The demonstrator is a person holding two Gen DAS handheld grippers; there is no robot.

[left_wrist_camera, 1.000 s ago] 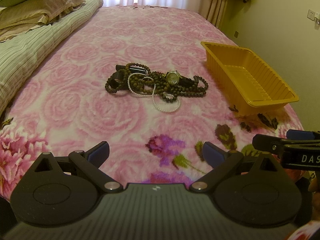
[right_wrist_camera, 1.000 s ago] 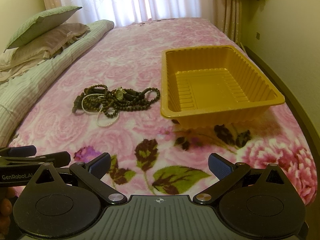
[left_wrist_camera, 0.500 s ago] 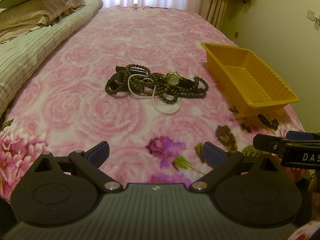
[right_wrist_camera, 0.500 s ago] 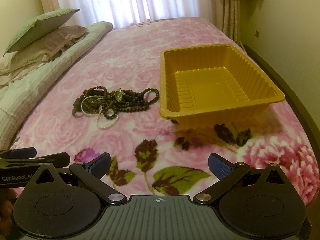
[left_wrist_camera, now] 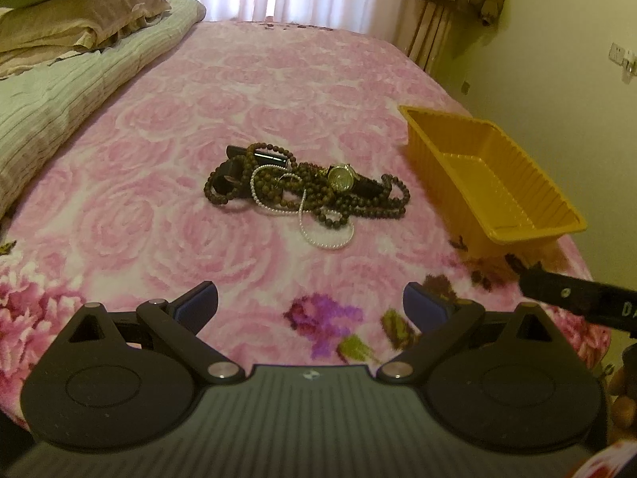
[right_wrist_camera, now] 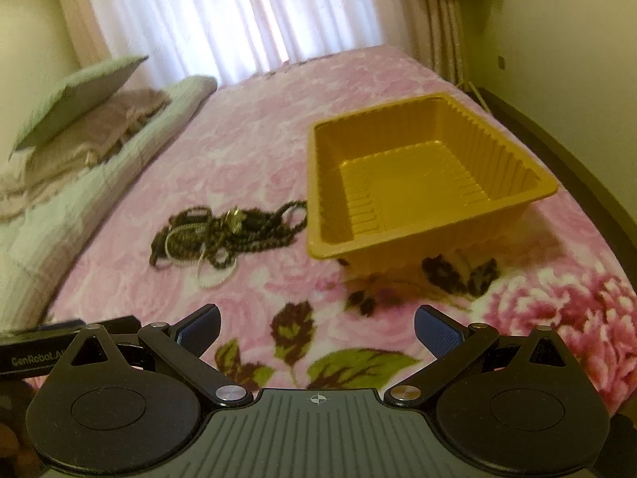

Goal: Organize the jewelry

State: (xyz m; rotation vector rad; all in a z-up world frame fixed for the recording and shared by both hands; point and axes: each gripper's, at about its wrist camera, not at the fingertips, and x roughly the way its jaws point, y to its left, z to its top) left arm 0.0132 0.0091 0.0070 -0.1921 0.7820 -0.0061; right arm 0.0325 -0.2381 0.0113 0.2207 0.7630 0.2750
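Holding both claws spread wide and empty above the pink floral bedspread (left_wrist_camera: 167, 215), we face the jewelry.

Our left gripper (left_wrist_camera: 310, 304) and right gripper (right_wrist_camera: 316, 328) hover nearest; beyond lies the tangled jewelry pile (left_wrist_camera: 306, 189), its long axis running left-right, just beside the empty yellow tray (right_wrist_camera: 422, 167). Individual strands blur in our right view. Pillows (left_wrist_camera: 75, 20) and curtains (right_wrist_camera: 223, 12) stand farthest.

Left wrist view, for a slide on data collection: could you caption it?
Open left gripper faces a tangled jewelry pile beside an empty yellow tray on a rose-patterned blanket.
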